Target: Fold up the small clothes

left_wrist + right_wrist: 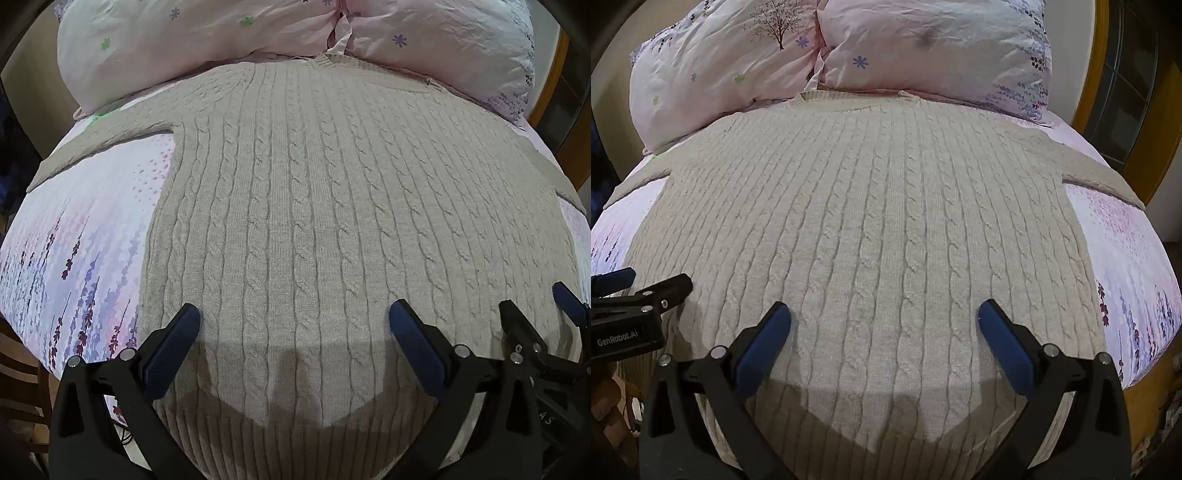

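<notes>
Across the bed, from nine o'clock to three, lies a beige cable-knit wool sweater (332,206), spread flat with its knit side up, neck at twelve o'clock and ribbed hem at six. At nine o'clock in the left wrist view, the pink and lavender flower-printed bedsheet (81,251) shows bare beside the sweater's body, with one sleeve reaching out above it toward ten o'clock. Over the hem at six o'clock hovers the left gripper (295,325), its blue-padded black fingers spread wide with nothing between them. Just beside it, at four o'clock in that view, is the right gripper (884,319), jaws likewise wide apart and holding nothing above the knit. At twelve o'clock, touching the collar, two pale pink crumpled pillows (768,62) with small flower prints lean together. At two o'clock a yellow wooden frame (1097,62) stands past the bed's edge
</notes>
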